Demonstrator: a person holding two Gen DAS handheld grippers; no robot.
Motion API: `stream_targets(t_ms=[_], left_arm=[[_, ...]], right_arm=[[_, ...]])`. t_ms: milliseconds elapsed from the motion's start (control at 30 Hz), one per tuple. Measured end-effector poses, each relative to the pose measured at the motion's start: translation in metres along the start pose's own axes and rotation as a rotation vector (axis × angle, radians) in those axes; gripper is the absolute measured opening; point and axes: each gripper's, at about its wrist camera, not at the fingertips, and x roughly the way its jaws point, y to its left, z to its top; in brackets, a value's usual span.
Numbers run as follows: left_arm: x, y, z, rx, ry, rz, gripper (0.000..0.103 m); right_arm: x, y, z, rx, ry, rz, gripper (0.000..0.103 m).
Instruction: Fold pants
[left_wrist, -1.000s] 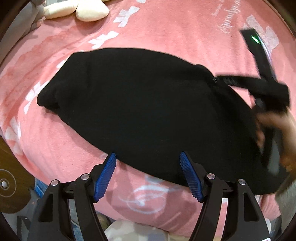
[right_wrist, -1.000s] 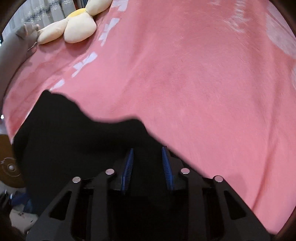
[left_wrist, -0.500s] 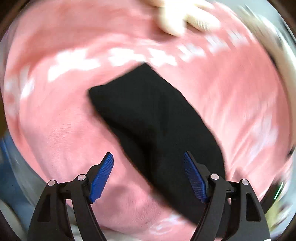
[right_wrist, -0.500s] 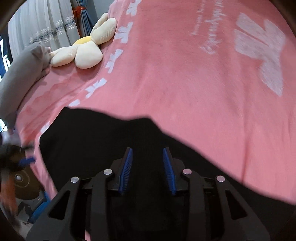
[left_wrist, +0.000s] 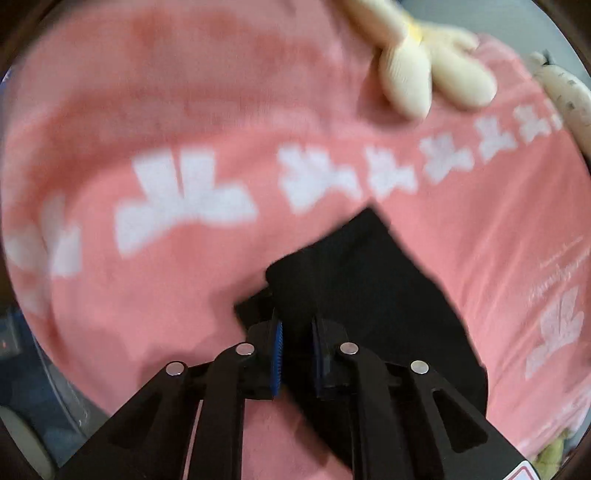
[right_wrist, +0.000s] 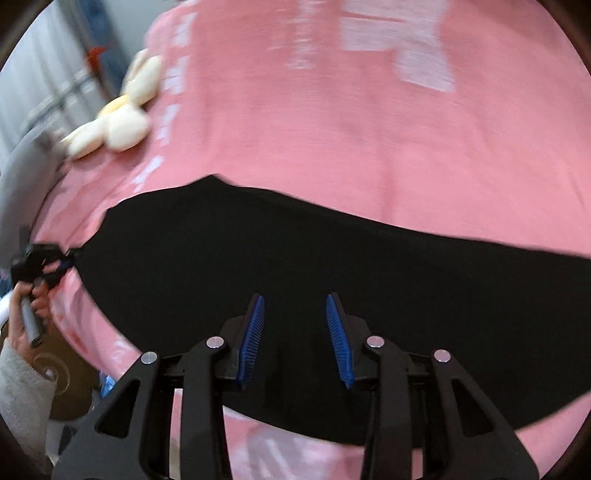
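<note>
Black pants (right_wrist: 332, 251) lie in a long band across the pink bedspread (right_wrist: 369, 129). In the left wrist view one narrow end of the pants (left_wrist: 369, 288) runs up from my left gripper (left_wrist: 296, 325). Its jaws are closing, and the blue pads pinch the black cloth between them. The right wrist view shows that same left gripper (right_wrist: 64, 264) at the pants' far left end, held by a hand (right_wrist: 29, 306). My right gripper (right_wrist: 295, 297) hovers over the near side of the pants, its pads apart. Black cloth shows between them, and no fold looks pinched.
A cream flower-shaped plush (left_wrist: 424, 74) lies at the back of the bed, also seen in the right wrist view (right_wrist: 118, 118). A grey pillow (right_wrist: 22, 177) sits at the left edge. The bed's near edge drops to the floor (right_wrist: 66, 376) at lower left.
My left gripper swung from the middle of the pants to their narrow end, and its wide jaws came together on the cloth. The right gripper slid along the pants with its pads slightly wider.
</note>
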Motion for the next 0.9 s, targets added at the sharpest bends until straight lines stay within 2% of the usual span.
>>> stream_targets(t_ms=[67, 133, 167, 233, 367, 467, 567, 667, 700, 733, 767, 833, 900], left_arm=[[-0.008, 0.003, -0.009, 0.019, -0.016, 0.043, 0.018], [-0.023, -0.012, -0.019, 0.077, -0.069, 0.142, 0.047], [-0.033, -0.018, -0.024, 0.097, -0.102, 0.173, 0.050], [-0.053, -0.031, -0.043, 0.146, -0.147, 0.175, 0.057], [-0.073, -0.073, -0.085, 0.289, -0.159, 0.146, 0.065], [-0.074, -0.108, -0.126, 0.396, -0.123, 0.106, 0.069], [-0.066, -0.141, -0.169, 0.478, -0.039, 0.056, 0.071], [-0.062, -0.170, -0.209, 0.560, 0.014, 0.036, 0.071], [-0.060, -0.181, -0.223, 0.594, 0.039, 0.033, 0.071], [-0.059, -0.188, -0.233, 0.616, 0.052, 0.028, 0.071], [-0.060, -0.194, -0.242, 0.633, 0.063, 0.025, 0.071], [-0.063, -0.205, -0.259, 0.674, 0.079, 0.027, 0.071], [-0.067, -0.210, -0.268, 0.696, 0.071, 0.026, 0.071]], right_arm=[[-0.012, -0.024, -0.004, 0.024, -0.008, -0.053, 0.035], [-0.034, -0.061, -0.006, 0.081, -0.032, -0.117, 0.038], [-0.051, -0.090, -0.010, 0.144, -0.053, -0.148, 0.040], [-0.081, -0.141, -0.017, 0.250, -0.094, -0.236, 0.045], [-0.142, -0.246, -0.044, 0.422, -0.135, -0.460, 0.049], [-0.166, -0.296, -0.053, 0.488, -0.135, -0.528, 0.053], [-0.167, -0.317, -0.048, 0.498, -0.132, -0.474, 0.060], [-0.153, -0.328, -0.032, 0.498, -0.157, -0.399, 0.060], [-0.146, -0.332, -0.030, 0.490, -0.150, -0.356, 0.047], [-0.137, -0.335, -0.026, 0.480, -0.125, -0.344, 0.018], [-0.133, -0.334, -0.023, 0.479, -0.106, -0.334, 0.011], [-0.149, -0.324, -0.020, 0.475, -0.158, -0.304, 0.011], [-0.170, -0.313, -0.025, 0.433, -0.212, -0.311, 0.012]])
